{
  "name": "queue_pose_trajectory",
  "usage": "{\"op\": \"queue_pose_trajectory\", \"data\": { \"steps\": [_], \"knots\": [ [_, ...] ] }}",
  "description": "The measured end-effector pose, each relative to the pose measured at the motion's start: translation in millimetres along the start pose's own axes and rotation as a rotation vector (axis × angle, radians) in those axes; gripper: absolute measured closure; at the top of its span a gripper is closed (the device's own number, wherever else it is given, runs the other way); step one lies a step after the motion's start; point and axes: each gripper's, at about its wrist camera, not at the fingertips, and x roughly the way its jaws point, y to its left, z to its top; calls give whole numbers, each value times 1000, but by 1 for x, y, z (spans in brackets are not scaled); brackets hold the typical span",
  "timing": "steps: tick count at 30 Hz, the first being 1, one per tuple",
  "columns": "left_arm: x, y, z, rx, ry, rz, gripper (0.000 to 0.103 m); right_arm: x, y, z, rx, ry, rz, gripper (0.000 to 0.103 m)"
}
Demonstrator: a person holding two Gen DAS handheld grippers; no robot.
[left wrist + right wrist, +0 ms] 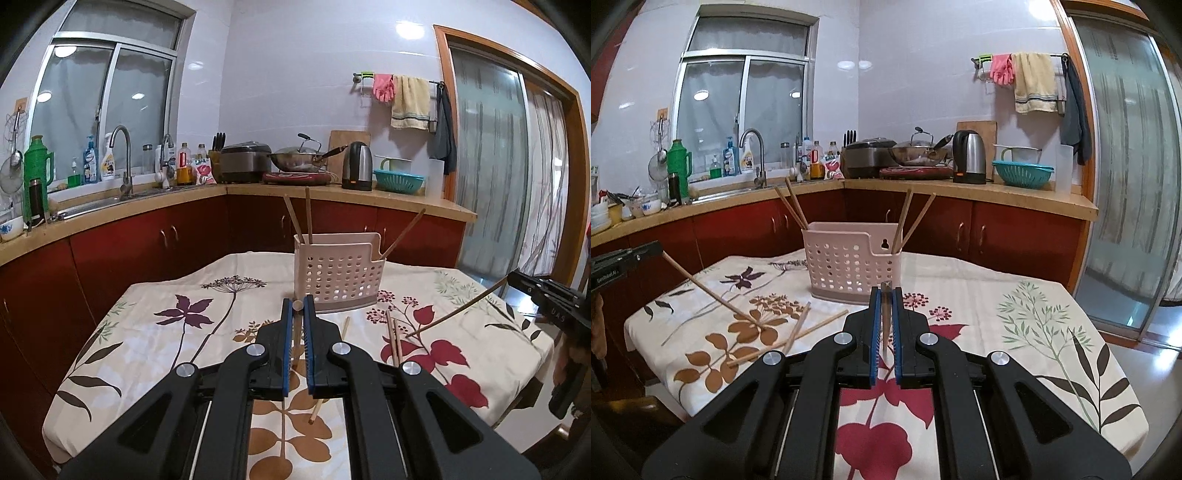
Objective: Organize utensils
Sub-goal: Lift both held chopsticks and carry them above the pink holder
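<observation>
- Left gripper: jaws together, clamped on one chopstick; slanting, top end at the jaws, low tip down by the cloth, touching or not unclear.
- Right gripper: likewise pinched on a second chopstick, same kind of slant, tip low over the cloth.
- Basket: on the table, straight ahead of both grippers and a little below, mouth upward; neither hand clearly nearer.
- Likely to matter next: stick axis tilted, basket slots upright, so probably a turn toward vertical above the rim before any lowering.
- Count, basket: four chopsticks, two in the left slot, two in the right.
- Count, held: two, one per gripper.
- Count, loose on cloth: two plain from the right wrist, maybe three from the left; not certain.
</observation>
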Motion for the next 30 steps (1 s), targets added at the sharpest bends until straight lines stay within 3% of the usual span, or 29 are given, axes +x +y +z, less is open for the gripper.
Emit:
{"op": "queue_pose_trajectory", "data": {
  "steps": [9, 17, 30],
  "knots": [
    [5, 4, 10, -26, 61, -18, 97, 2, -3, 12, 4, 0, 6, 97],
    [15, 7, 16, -20, 62, -10, 97, 11, -4, 20, 6, -5, 10, 97],
    [24, -9, 57, 49, -29, -45, 97, 22, -6, 55, 10, -79, 39, 97]
  ]
}}
